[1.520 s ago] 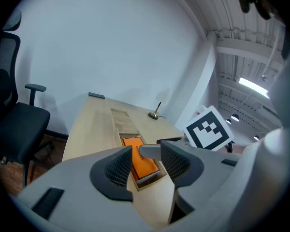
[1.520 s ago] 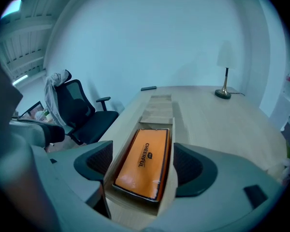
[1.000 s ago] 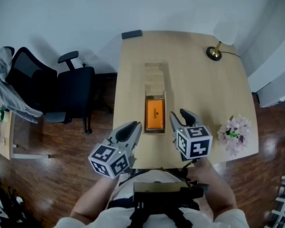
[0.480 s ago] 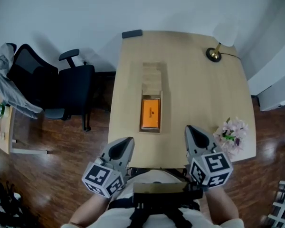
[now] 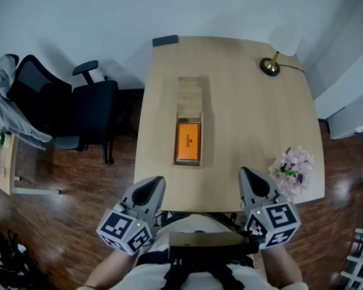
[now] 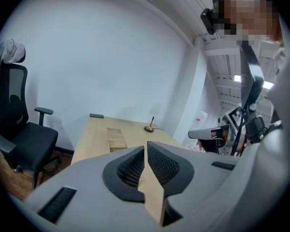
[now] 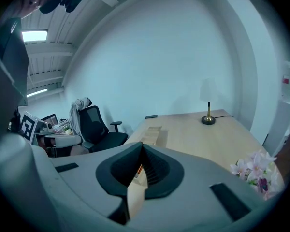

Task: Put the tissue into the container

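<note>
Light wooden table (image 5: 248,132), seen from above. 4 things rest on its top: a long wooden container (image 5: 190,92) lengthwise near the middle, a dark flat object (image 5: 165,40) at the far left corner, a lamp (image 5: 270,66) at the far right corner, and pale flowers (image 5: 292,169) at the near right edge.

- A pale wall (image 5: 187,5) stood behind the light wooden tabletop (image 5: 248,132).
- Dark wood floor (image 5: 66,216) lay around it.
- A black office chair (image 5: 78,110) carried what looked like a grey jacket (image 5: 6,107).
</note>
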`<state>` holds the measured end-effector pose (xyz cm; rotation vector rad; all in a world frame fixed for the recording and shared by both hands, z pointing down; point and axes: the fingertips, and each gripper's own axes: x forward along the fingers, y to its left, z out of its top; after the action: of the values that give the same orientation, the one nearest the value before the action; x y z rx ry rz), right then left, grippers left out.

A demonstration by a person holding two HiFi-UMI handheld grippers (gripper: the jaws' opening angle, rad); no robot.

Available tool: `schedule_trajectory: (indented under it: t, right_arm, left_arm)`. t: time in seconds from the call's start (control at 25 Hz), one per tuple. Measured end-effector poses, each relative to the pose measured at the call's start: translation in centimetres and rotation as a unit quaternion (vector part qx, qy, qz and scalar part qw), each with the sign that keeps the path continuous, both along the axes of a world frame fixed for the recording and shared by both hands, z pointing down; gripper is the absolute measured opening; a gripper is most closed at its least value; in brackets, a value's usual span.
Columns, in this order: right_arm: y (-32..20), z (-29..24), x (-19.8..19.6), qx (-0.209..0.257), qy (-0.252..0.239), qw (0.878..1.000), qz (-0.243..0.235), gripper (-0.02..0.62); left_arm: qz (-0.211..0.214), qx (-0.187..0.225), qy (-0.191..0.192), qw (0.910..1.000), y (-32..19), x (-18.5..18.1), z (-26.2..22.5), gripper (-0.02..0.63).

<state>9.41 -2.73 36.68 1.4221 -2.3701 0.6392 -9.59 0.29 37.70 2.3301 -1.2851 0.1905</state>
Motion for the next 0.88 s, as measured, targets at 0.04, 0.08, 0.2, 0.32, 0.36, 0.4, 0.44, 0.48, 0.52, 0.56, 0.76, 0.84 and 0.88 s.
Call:
schedule_trajectory:
  t: [0.04,0.08,0.2,0.32,0.36,0.4,0.44,0.48,0.52,0.56,0.76,0.84,0.88]
  right_arm:
    - [-0.1,0.0,0.0,0.000,-0.003,1.000,0.001,0.000]
    - [-0.1,0.0,-0.1,0.000,-0.005,1.000,0.002,0.000]
    - [-0.3,0.0,-0.3,-0.002,-0.012,1.000,0.003,0.000]
    - [-0.4,0.0,-0.5,-0.002,-0.016,1.000,0.001,0.000]
    - [-0.4,0.0,-0.6,-0.002,-0.015,1.000,-0.001,0.000]
    - [-0.4,0.0,-0.7,-0.002,-0.012,1.000,-0.003,0.000]
    - [-0.3,0.0,-0.8,-0.002,-0.008,1.000,-0.007,0.000]
    - [-0.3,0.0,-0.9,-0.002,-0.003,1.000,-0.010,0.000]
    - [-0.3,0.0,-1.0,-0.002,0.001,1.000,-0.013,0.000]
    - [-0.3,-0.1,-1.1,-0.001,0.005,1.000,-0.014,0.000]
    - [-0.8,-0.3,-1.4,0.001,0.014,1.000,-0.018,0.000]
    - [-0.8,-0.2,-1.3,0.000,0.015,1.000,-0.018,0.000]
    - [-0.8,-0.2,-1.2,-0.001,0.016,1.000,-0.018,0.000]
  left_arm:
    - [0.000,-0.001,0.001,1.0000,0.0,0.0,0.0,0.011]
    - [-0.001,-0.002,0.003,1.0000,-0.1,0.1,0.1,0.011]
    - [0.002,-0.004,0.007,1.0000,-0.2,0.2,0.1,0.011]
    - [0.005,-0.005,0.010,0.9999,-0.3,0.4,0.1,0.011]
    - [0.006,-0.005,0.012,0.9999,-0.3,0.4,0.1,0.011]
    - [0.006,-0.005,0.013,0.9999,-0.3,0.4,0.1,0.011]
    - [0.005,-0.006,0.014,0.9999,-0.3,0.4,0.1,0.011]
    - [0.005,-0.006,0.015,0.9999,-0.3,0.3,0.1,0.011]
    - [0.004,-0.007,0.016,0.9998,-0.3,0.2,0.1,0.011]
    - [0.004,-0.008,0.016,0.9998,-0.3,0.1,0.1,0.011]
    - [0.001,-0.007,0.022,0.9997,-0.5,-0.3,0.0,0.011]
    - [0.000,-0.010,0.023,0.9997,-0.5,-0.2,0.1,0.011]
    - [0.001,-0.012,0.024,0.9996,-0.4,-0.1,0.2,0.011]
